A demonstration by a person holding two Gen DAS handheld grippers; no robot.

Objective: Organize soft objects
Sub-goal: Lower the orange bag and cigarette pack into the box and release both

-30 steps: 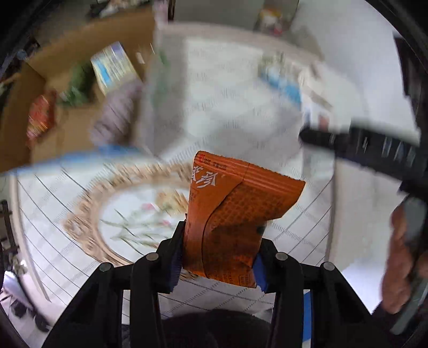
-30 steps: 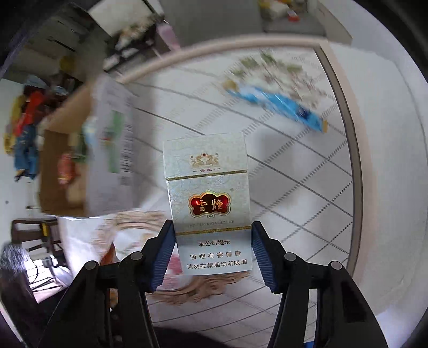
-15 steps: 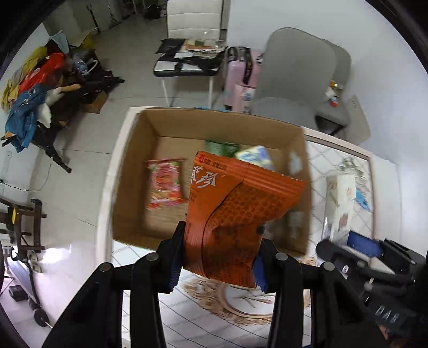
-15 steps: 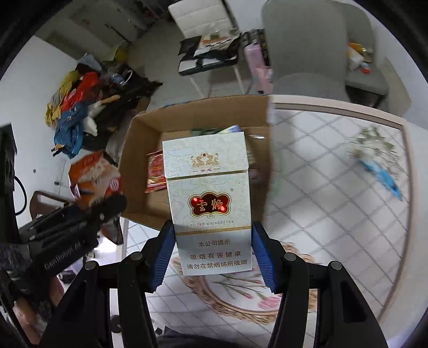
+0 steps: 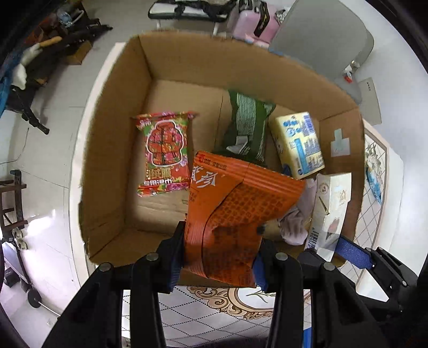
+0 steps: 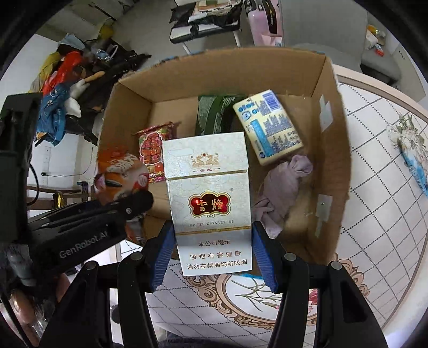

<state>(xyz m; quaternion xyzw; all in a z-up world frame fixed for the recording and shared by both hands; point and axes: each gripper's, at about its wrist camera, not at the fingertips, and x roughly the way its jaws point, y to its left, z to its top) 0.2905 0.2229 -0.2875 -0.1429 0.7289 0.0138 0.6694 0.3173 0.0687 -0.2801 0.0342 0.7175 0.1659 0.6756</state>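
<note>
My left gripper (image 5: 218, 254) is shut on an orange snack packet (image 5: 230, 214) and holds it over the near edge of an open cardboard box (image 5: 112, 150). My right gripper (image 6: 212, 254) is shut on a white cigarette pack (image 6: 210, 203), also over the box's (image 6: 334, 171) near edge. In the box lie a red floral packet (image 5: 164, 154), a green packet (image 5: 247, 125), a yellow-blue tissue pack (image 5: 297, 144) and a lilac cloth (image 6: 281, 190). The right gripper with its pack (image 5: 330, 208) shows at the right of the left wrist view; the left gripper (image 6: 112, 211) shows at the left of the right wrist view.
The box stands at the edge of a white patterned table (image 6: 374, 241). A blue wrapper (image 6: 416, 166) lies on the table to the right. Beyond the box are chairs (image 5: 321, 34), a pink bag (image 6: 263, 24) and a pile of clothes (image 6: 61, 88) on the floor.
Both grippers swung from over the table toward the box and moved closer over it. Both still hold their items.
</note>
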